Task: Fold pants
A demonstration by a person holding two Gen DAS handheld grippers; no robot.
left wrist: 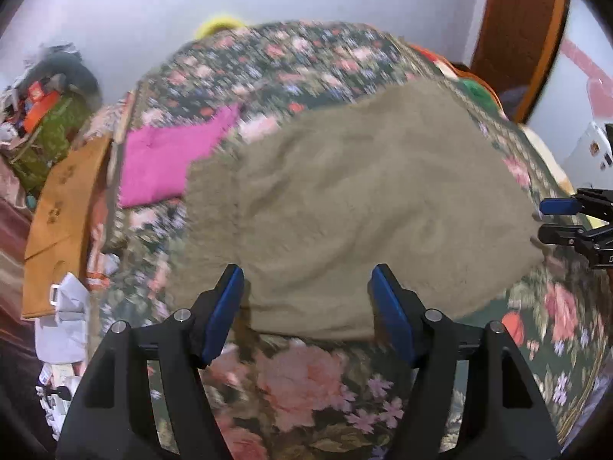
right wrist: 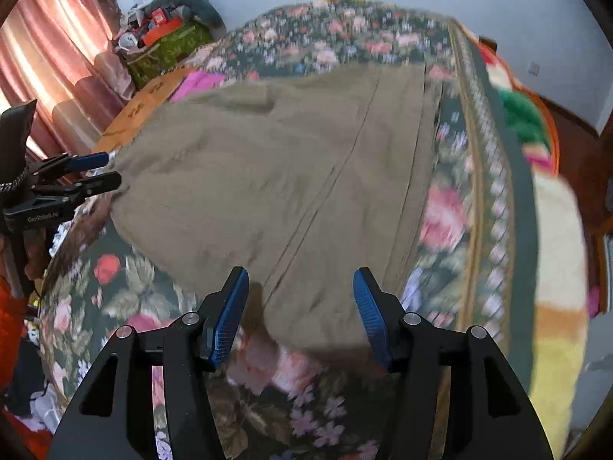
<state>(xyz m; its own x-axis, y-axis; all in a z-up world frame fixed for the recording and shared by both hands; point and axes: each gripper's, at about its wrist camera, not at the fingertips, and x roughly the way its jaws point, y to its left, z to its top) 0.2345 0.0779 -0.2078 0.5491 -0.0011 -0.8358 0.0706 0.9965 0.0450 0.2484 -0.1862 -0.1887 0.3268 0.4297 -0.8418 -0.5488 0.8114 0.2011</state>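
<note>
A bed covered with a dark floral bedspread (left wrist: pixel 306 379) fills the space ahead of the claw and beneath it. Beyond its far edge stands a plain pale wall (left wrist: pixel 126 11). Ahead and to the right of the left claw is a brown wooden door (left wrist: pixel 517 30). Far to the left of the right claw hang pink curtains (right wrist: pixel 57 57), lit from behind by daylight. Just right of them, against the wall, sits a heap of clutter (right wrist: pixel 168 30). The pictures are blurred.
</note>
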